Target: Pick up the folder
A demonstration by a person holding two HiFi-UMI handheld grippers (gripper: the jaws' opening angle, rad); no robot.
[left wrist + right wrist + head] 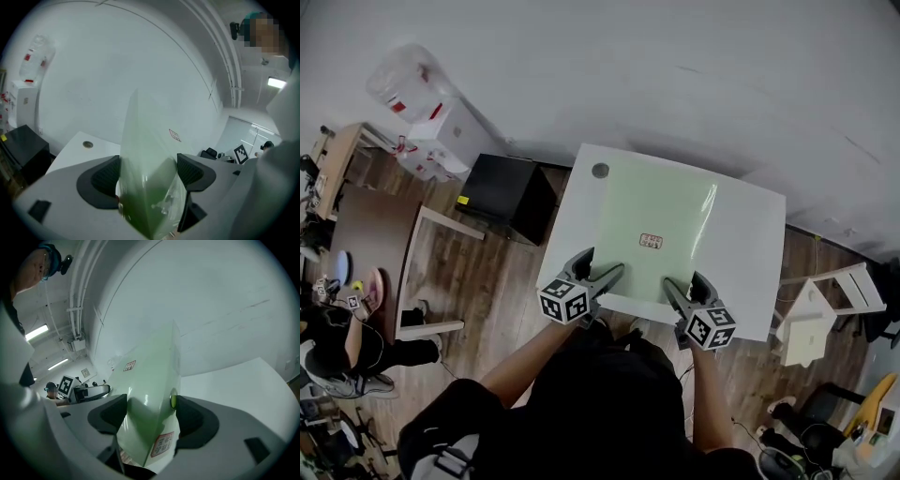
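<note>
Both forearms are extending forward from the torso, holding the left gripper (607,262) and the right gripper (684,281) level and near each other, marker cubes facing the person, while each set of jaws is pressing closed on the near edge of the folder (656,220).

I log a white table (748,251) with a round cable port (600,171) near its far-left corner, the green folder (656,216) spread over its middle, contact unclear.
</note>
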